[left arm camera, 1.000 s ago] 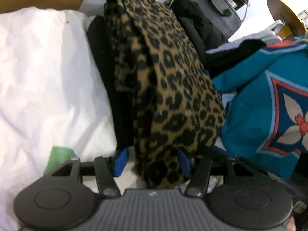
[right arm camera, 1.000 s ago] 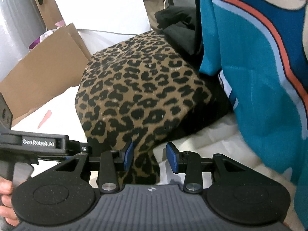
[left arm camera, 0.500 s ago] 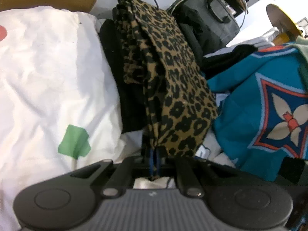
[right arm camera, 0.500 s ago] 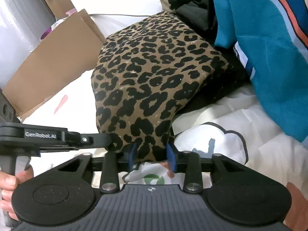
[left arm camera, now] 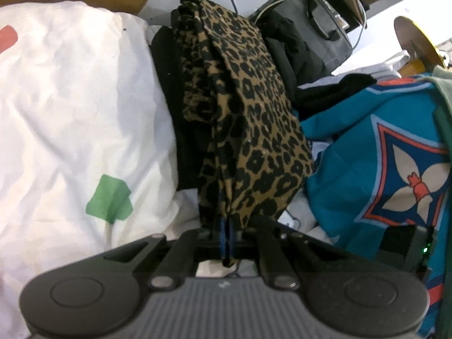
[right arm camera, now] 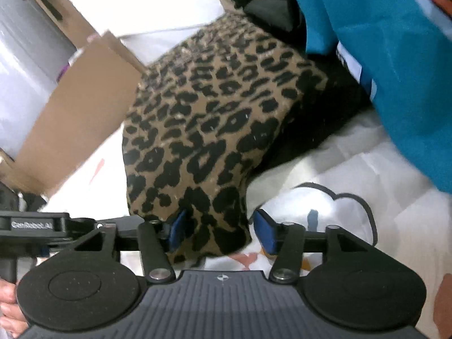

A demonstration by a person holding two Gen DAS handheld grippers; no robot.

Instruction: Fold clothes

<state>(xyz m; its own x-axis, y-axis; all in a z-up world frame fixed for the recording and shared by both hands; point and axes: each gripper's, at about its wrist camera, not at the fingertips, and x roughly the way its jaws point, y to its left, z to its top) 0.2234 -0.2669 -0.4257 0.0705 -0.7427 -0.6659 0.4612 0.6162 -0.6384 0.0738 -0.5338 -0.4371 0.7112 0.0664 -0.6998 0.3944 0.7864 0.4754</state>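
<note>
A folded leopard-print garment (left arm camera: 254, 113) lies on a black garment (left arm camera: 180, 130) on the bed. My left gripper (left arm camera: 227, 231) is shut on its near lower edge, with the blue pads pinching the fabric. In the right wrist view the same leopard-print garment (right arm camera: 214, 118) has a corner between the pads of my right gripper (right arm camera: 221, 231). Those jaws are opening. The left pad touches the fabric and the right pad stands just off it. The left gripper's body (right arm camera: 34, 224) shows at the lower left there.
White printed bedding (left arm camera: 70, 113) covers the left. A teal jersey with a crest (left arm camera: 367, 155) lies at the right and overhangs the jersey side (right arm camera: 381, 56). A cardboard box (right arm camera: 79, 99) stands behind. A grey bag (left arm camera: 319, 34) and cables sit at the back. A hand (right arm camera: 7, 310) shows at the edge.
The left jaws went from wide apart to pinched on the leopard garment's edge. The right gripper moved in over the garment's corner, narrowed on it, then widened a little.
</note>
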